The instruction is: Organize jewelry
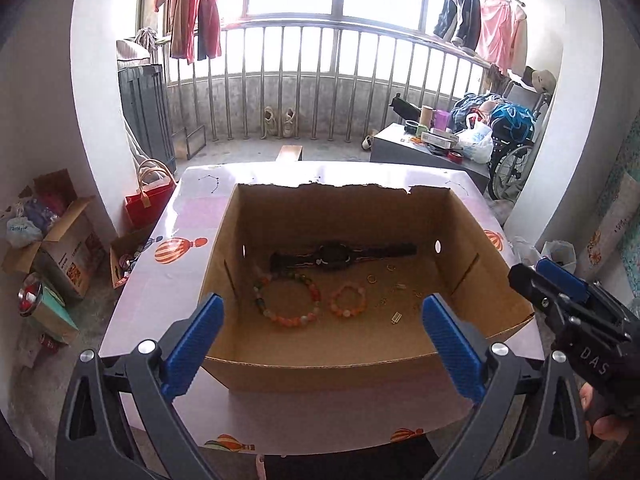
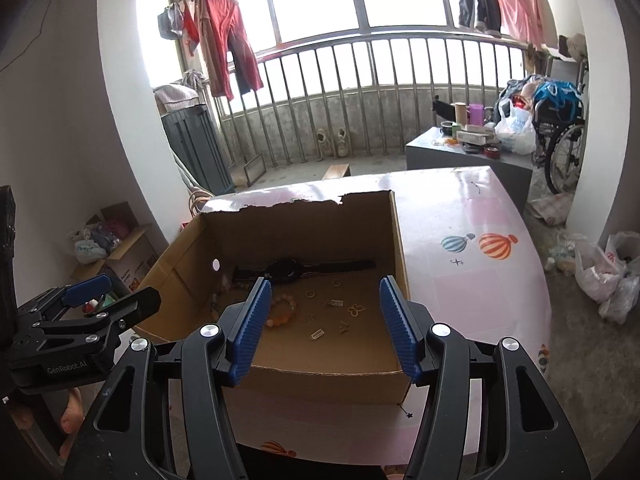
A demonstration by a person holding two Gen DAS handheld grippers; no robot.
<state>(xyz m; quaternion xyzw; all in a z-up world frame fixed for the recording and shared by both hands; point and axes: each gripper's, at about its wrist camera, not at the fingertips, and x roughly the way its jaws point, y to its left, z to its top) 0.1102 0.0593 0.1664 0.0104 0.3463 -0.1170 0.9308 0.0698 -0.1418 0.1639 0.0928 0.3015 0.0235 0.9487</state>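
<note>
An open cardboard box [image 1: 320, 372] stands on the pink balloon-print table [image 1: 188, 216]. On its floor lie a black watch [image 1: 336, 258], a large multicoloured bead bracelet [image 1: 294, 321], a small orange bead bracelet [image 1: 348, 313], gold rings [image 1: 372, 279] and small gold charms [image 1: 396, 317]. My left gripper [image 1: 323, 308] hovers over the box's near wall, open and empty. My right gripper [image 2: 325, 284] hangs beside it on the right, also open and empty, above the box [image 2: 320, 384]. The right wrist view also shows the watch [image 2: 288, 270], the orange bracelet [image 2: 290, 303] and a butterfly charm [image 2: 356, 309].
Cardboard boxes [image 1: 60, 240] and a red bag [image 1: 148, 200] sit on the floor to the left. A grey cabinet [image 1: 420, 152] with clutter and a wheelchair [image 1: 516, 140] stand behind on the right. Plastic bags [image 2: 604, 272] lie on the floor to the right.
</note>
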